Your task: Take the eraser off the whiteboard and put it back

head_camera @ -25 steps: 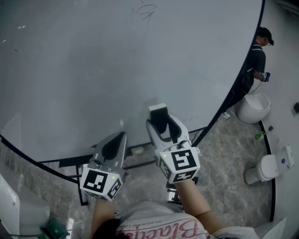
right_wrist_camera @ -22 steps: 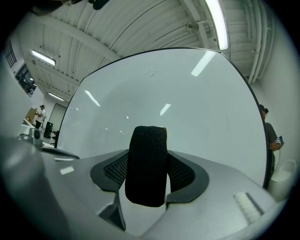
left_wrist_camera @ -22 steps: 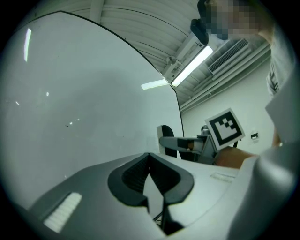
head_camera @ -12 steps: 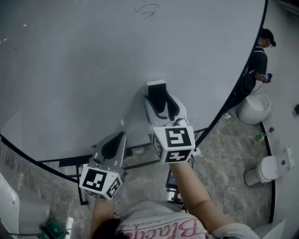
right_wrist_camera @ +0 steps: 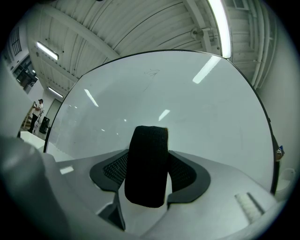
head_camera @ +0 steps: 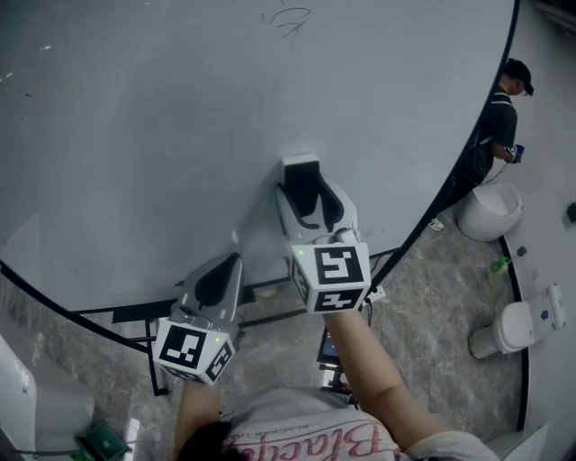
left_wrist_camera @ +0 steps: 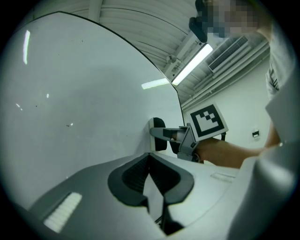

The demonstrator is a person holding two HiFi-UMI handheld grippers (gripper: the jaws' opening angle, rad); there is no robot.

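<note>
The eraser (head_camera: 301,168), a white block with a black felt face, is held between the jaws of my right gripper (head_camera: 304,185). It rests against the lower middle of the big whiteboard (head_camera: 180,117). In the right gripper view the black eraser (right_wrist_camera: 147,168) stands upright between the pads, and my right gripper (right_wrist_camera: 147,164) is shut on it. The left gripper view shows the eraser (left_wrist_camera: 157,139) flat against the board's surface. My left gripper (head_camera: 229,263) hangs lower left, just off the board, shut with nothing in it; its jaws (left_wrist_camera: 152,161) meet.
A faint scribble (head_camera: 286,20) marks the top of the board. The board's black stand (head_camera: 135,315) runs below its lower edge over a marbled floor. At the right a person in dark clothes (head_camera: 499,117) stands near two white round tubs (head_camera: 489,209) (head_camera: 517,324).
My right gripper has carried the eraser up and forward to the board, mostly in the first half second. The left gripper has stayed where it was.
</note>
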